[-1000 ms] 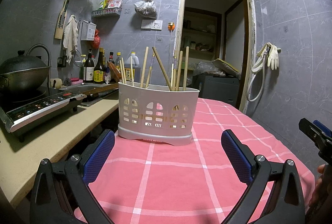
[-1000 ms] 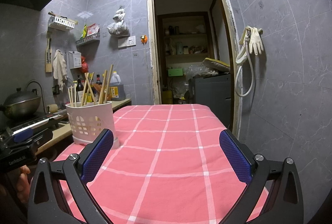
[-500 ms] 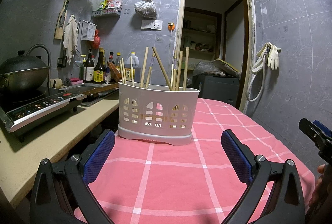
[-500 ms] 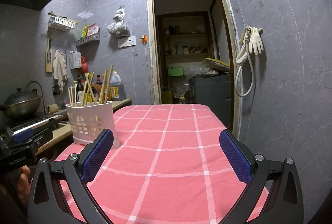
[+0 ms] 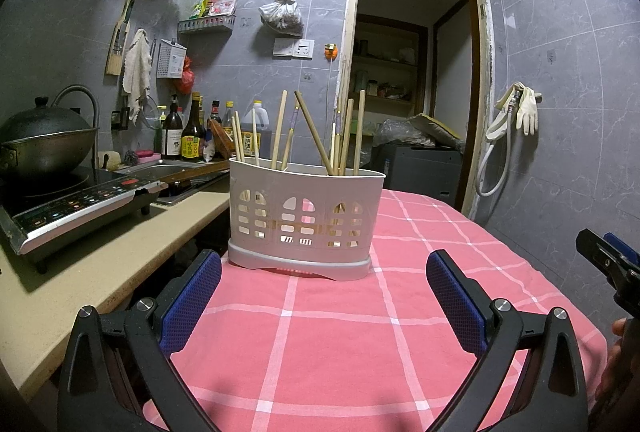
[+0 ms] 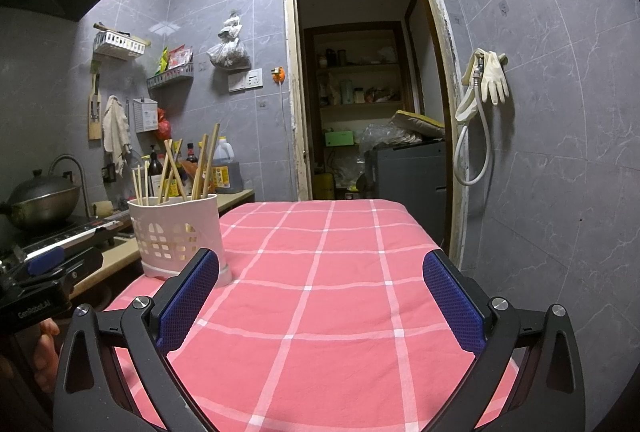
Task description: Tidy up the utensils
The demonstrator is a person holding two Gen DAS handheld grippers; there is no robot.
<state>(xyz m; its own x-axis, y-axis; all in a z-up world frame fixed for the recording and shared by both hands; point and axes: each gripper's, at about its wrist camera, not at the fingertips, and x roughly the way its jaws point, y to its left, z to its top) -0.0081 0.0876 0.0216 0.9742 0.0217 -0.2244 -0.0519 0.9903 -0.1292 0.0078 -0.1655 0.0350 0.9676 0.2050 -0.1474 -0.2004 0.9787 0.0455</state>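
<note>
Now the pink checked tablecloth (image 5: 332, 344) is filling the foreground, with the white utensil holder (image 5: 306, 222) standing upright at its counter-side edge. Wooden chopsticks (image 5: 316, 132) are leaning inside it. The left gripper (image 5: 323, 296) is hovering just short of the holder, jaws spread wide and empty. The right gripper (image 6: 320, 298) is hanging over bare cloth, equally wide, nothing between its pads.

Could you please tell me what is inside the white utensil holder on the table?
Wooden chopsticks stand inside the utensil holder, leaning various ways. Its perforated wall hides most of their lower ends and the bottom.
</note>
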